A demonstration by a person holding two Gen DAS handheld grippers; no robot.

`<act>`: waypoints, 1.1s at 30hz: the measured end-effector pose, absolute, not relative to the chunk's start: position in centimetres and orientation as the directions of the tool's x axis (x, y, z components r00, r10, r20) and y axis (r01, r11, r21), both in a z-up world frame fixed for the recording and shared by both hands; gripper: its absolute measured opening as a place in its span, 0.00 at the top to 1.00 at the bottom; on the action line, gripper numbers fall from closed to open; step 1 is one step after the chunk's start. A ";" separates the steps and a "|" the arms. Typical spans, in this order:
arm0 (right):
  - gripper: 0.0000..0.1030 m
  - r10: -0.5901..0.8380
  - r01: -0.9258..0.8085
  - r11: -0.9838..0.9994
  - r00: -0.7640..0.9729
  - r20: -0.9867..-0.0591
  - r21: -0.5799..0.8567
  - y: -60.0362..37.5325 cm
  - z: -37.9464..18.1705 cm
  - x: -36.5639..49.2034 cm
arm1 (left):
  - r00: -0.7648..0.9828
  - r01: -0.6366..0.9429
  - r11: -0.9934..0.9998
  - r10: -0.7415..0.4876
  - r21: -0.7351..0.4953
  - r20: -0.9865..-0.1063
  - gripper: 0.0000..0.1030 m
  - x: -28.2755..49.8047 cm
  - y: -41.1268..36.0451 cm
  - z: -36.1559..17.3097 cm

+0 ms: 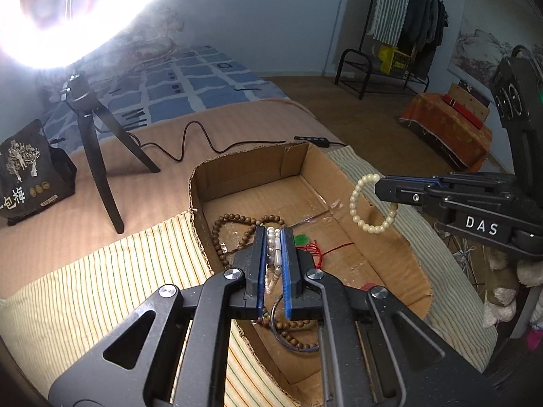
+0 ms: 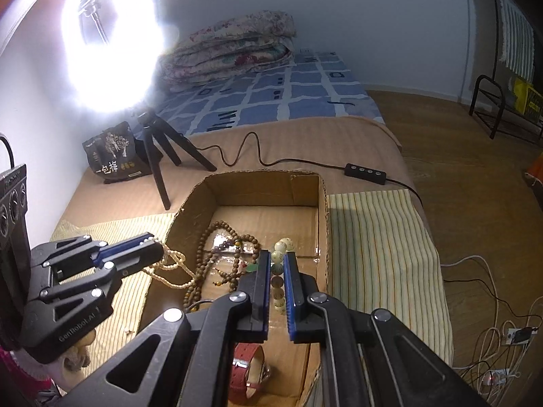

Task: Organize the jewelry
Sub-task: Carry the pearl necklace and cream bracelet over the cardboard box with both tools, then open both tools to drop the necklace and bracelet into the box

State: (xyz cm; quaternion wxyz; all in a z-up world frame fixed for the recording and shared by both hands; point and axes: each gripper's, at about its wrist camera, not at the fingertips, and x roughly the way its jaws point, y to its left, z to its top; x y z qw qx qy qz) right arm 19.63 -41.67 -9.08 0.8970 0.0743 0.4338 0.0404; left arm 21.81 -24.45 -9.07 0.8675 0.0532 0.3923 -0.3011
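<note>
An open cardboard box (image 1: 251,166) (image 2: 261,183) sits on a striped cloth on the bed. My left gripper (image 1: 274,232) is shut on a white pearl necklace (image 1: 273,251) over the box; in the right wrist view my left gripper (image 2: 159,249) holds the cream strand (image 2: 173,264) hanging over the box's left wall. My right gripper (image 2: 277,257) is shut on a cream bead bracelet (image 2: 277,273); in the left wrist view my right gripper (image 1: 380,186) holds the bracelet (image 1: 368,203) over the box's right wall. Brown wooden beads (image 1: 234,224) (image 2: 217,237), a red cord with a green pendant (image 1: 305,246) and a red watch (image 2: 249,369) lie in the box.
A ring light on a black tripod (image 1: 98,135) (image 2: 159,156) stands behind the box, with its cable and inline switch (image 2: 364,173) across the bed. A black snack bag (image 1: 29,176) (image 2: 113,154) stands at the left. Folded quilts (image 2: 234,47) lie at the far wall. A clothes rack (image 1: 407,27) stands on the floor.
</note>
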 end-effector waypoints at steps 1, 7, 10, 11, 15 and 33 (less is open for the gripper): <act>0.95 0.138 -0.007 0.985 0.620 -0.772 0.170 -41.7 -9.1 19.8 | 0.510 0.563 0.814 -0.478 -0.142 -0.715 0.94 21.9 -24.5 -9.2; 0.78 0.115 0.002 0.989 0.635 -0.764 0.150 -41.3 -9.0 20.1 | 0.515 0.565 0.814 -0.477 -0.137 -0.712 0.94 22.0 -24.5 -9.4; 0.68 0.099 0.009 0.991 0.646 -0.757 0.137 -41.2 -8.6 20.0 | 0.522 0.565 0.816 -0.471 -0.125 -0.712 0.94 21.8 -24.5 -9.2; 0.65 0.097 0.011 0.991 0.648 -0.755 0.136 -41.2 -8.5 19.9 | 0.522 0.564 0.817 -0.468 -0.123 -0.713 0.93 21.7 -24.4 -9.1; 0.53 0.078 0.024 0.992 0.660 -0.747 0.125 -41.1 -8.0 19.5 | 0.540 0.560 0.821 -0.465 -0.113 -0.702 0.56 21.2 -23.9 -8.6; 0.00 -0.057 0.101 0.995 0.751 -0.658 0.029 -38.6 -3.6 14.9 | 0.606 0.494 0.867 -0.397 -0.066 -0.689 0.14 19.2 -17.8 -5.6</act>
